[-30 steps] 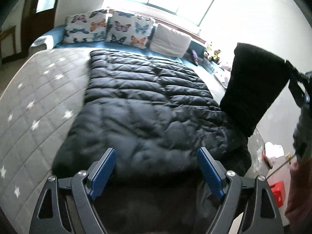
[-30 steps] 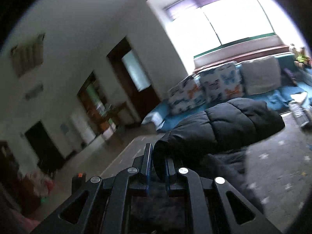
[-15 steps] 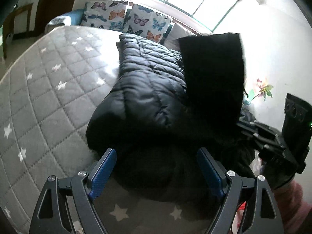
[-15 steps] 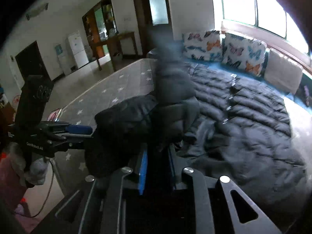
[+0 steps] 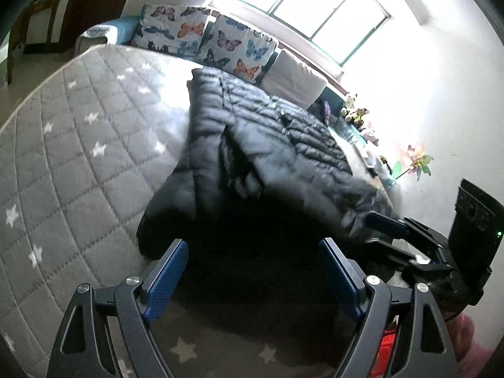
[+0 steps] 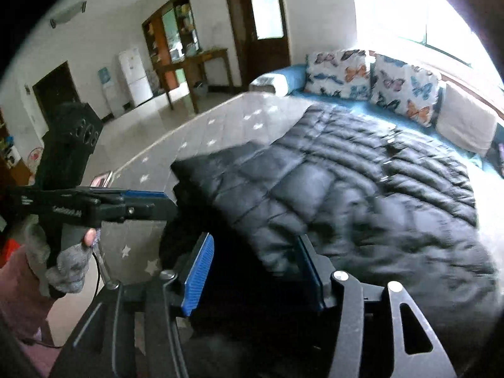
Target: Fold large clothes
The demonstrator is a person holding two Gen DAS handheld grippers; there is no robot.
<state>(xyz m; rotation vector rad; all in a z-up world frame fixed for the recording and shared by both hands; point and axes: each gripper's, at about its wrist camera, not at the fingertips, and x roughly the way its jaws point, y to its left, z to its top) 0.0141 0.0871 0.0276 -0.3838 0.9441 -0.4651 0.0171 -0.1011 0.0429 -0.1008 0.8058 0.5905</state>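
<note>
Grey star-quilted mattress point(image 5: 72, 145) fills the near and left scene. Black quilted down coat point(image 5: 267, 145) lies along its right half, sleeve folded over the body, near hem in shadow. Butterfly cushions point(image 5: 201, 41) at far end. Left gripper point(image 5: 252, 280) wide apart, empty, over near hem. Right gripper point(image 6: 255, 271) jaws opening, coat fabric between them, pads not pressing

Home living room: mattress point(image 5: 78, 145), butterfly cushions point(image 6: 371, 78), fridge point(image 6: 134, 75).
</note>
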